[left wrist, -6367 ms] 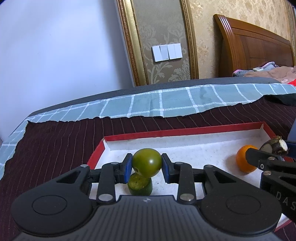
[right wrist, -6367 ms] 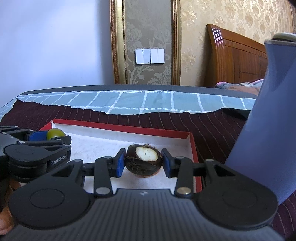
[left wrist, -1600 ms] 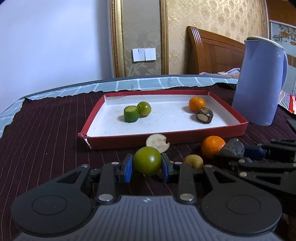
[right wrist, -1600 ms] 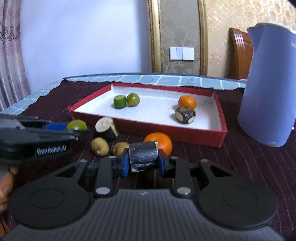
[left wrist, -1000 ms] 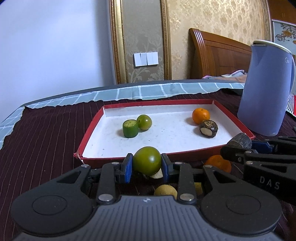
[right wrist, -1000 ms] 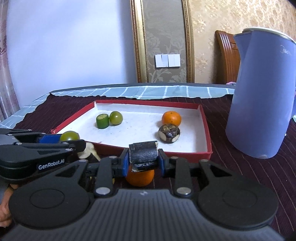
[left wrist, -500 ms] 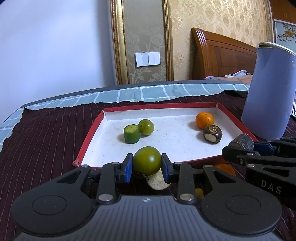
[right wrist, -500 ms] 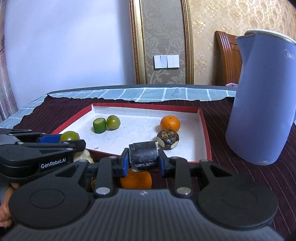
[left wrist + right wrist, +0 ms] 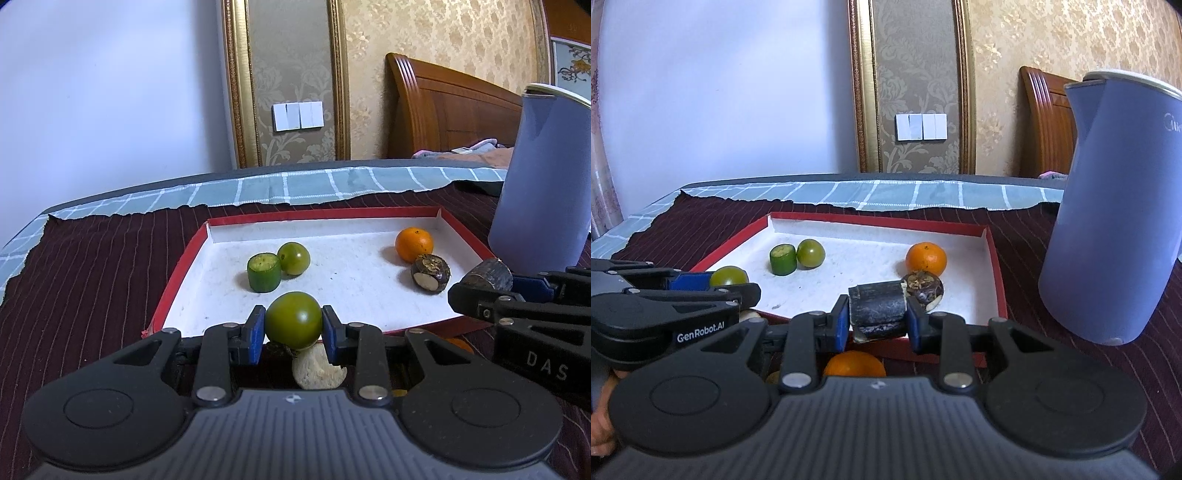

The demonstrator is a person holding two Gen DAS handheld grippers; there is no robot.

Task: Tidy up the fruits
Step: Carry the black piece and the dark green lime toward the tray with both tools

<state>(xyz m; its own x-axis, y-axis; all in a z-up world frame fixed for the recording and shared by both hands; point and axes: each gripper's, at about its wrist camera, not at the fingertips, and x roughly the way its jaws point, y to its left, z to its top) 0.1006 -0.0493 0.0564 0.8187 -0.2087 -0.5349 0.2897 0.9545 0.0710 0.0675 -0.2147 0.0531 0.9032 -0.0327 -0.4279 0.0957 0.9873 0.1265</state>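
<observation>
My left gripper (image 9: 293,329) is shut on a green tomato (image 9: 294,319) and holds it over the near edge of the red tray (image 9: 177,273). My right gripper (image 9: 877,320) is shut on a dark cut chunk (image 9: 878,308) at the tray's near rim (image 9: 993,266). Inside the tray lie a green cut piece (image 9: 263,271), a second green tomato (image 9: 293,258), an orange (image 9: 413,244) and a dark brown round fruit (image 9: 430,273). The held green tomato also shows in the right wrist view (image 9: 728,276).
A tall blue jug (image 9: 1115,206) stands right of the tray. On the dark striped cloth (image 9: 85,280) in front of the tray lie a pale cut slice (image 9: 317,367) and another orange (image 9: 854,363). A wooden headboard (image 9: 443,110) stands behind.
Both grippers have moved forward toward the tray with their fruits held. The tray and its contents look larger and nearer; the loose fruits on the cloth have slipped under the grippers.
</observation>
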